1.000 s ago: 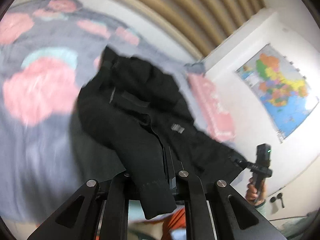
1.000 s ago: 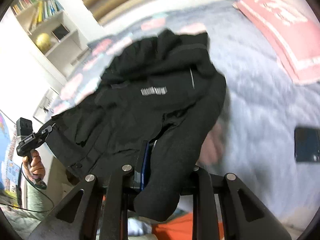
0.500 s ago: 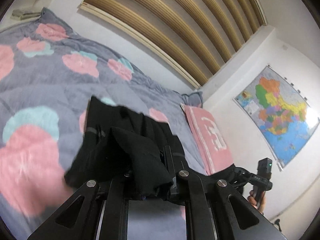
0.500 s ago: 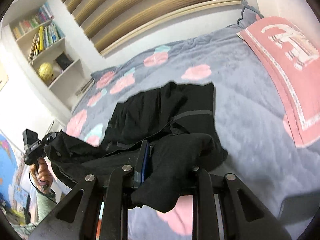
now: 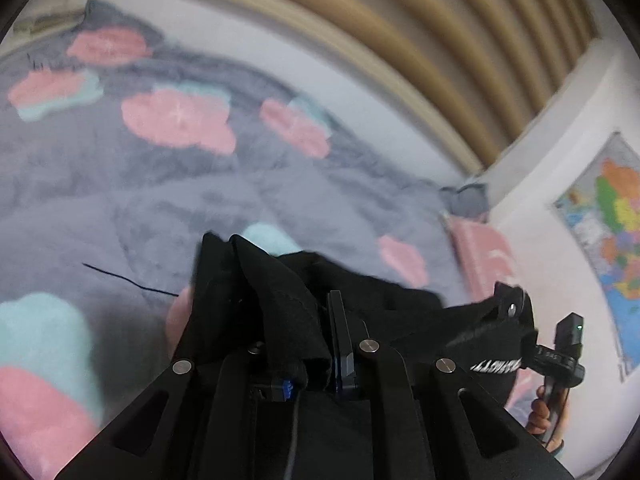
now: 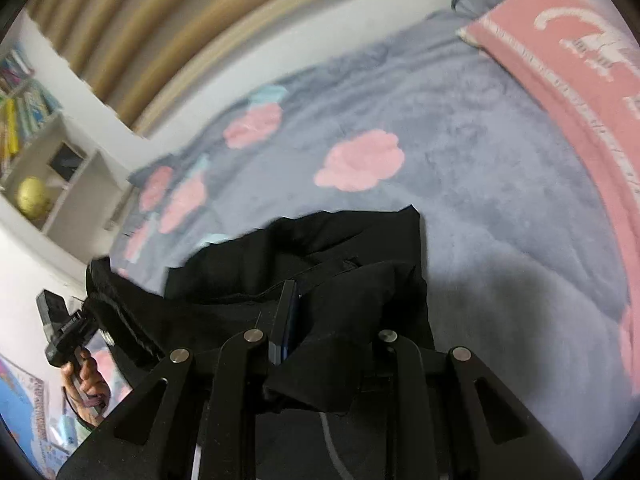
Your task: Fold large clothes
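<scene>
A large black garment (image 5: 280, 296) hangs between my two grippers, low over a grey bedspread (image 5: 120, 184) with pink and teal flowers. My left gripper (image 5: 316, 332) is shut on a bunched black edge of it. My right gripper (image 6: 316, 312) is shut on another edge of the same garment (image 6: 340, 248). The cloth stretches across to the other gripper in each view. The right gripper shows at the right of the left wrist view (image 5: 560, 352); the left gripper shows at the left of the right wrist view (image 6: 64, 328). The garment's far end lies on the bedspread (image 6: 460, 160).
A pink pillow (image 6: 580, 80) lies at the bed's right side. A slatted wooden headboard (image 5: 420, 40) runs behind the bed. A world map (image 5: 612, 220) hangs on the wall. A white bookshelf (image 6: 36, 128) stands at the left.
Both grippers have come down toward the bed with the garment. The cloth, spread out and hanging a second ago, is now bunched lower with its far end on the bedspread.
</scene>
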`<state>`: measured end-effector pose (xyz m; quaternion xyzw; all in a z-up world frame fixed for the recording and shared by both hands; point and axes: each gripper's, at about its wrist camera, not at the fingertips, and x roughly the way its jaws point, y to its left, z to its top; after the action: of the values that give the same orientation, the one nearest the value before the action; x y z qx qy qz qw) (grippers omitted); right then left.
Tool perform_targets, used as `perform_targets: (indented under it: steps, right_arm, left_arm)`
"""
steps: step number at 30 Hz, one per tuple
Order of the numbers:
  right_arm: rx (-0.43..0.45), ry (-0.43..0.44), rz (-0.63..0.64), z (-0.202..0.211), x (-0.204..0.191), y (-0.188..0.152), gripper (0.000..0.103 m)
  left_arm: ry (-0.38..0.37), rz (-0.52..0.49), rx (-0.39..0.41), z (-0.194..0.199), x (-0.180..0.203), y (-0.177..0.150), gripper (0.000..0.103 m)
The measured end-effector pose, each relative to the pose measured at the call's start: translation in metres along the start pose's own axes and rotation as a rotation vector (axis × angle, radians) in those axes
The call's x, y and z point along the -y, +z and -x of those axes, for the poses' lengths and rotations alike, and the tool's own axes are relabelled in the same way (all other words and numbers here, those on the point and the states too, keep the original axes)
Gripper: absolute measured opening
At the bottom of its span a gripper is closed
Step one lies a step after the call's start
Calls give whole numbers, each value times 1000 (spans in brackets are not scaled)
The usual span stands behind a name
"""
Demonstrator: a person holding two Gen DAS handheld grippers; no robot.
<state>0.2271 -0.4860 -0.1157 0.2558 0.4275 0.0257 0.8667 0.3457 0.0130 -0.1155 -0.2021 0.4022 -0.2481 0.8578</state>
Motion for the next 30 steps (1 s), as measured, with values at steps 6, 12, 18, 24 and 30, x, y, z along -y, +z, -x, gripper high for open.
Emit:
perform_targets:
  steps: [6,12,18,24,30]
  right_arm:
    - [-132,-19,-38,-67,24,5,26]
    - [-220,-21,-119,-86,36,8,26]
    - [-294,25,-183,-35,30,18,39]
    - [-220,6,-134,51,4,24,77]
    - [-148,-18,-84,79,-7,34,83]
  left_arm:
    - [46,81,-141,-76,-34,-8,17]
    - [46,126,-213,-85,-40,-6,18]
    - [-39,144,-246,-22,-28,8,27]
    - [-102,114,-209,73,-9,16,70]
    - [-3,95,-196,103,-2,26,71]
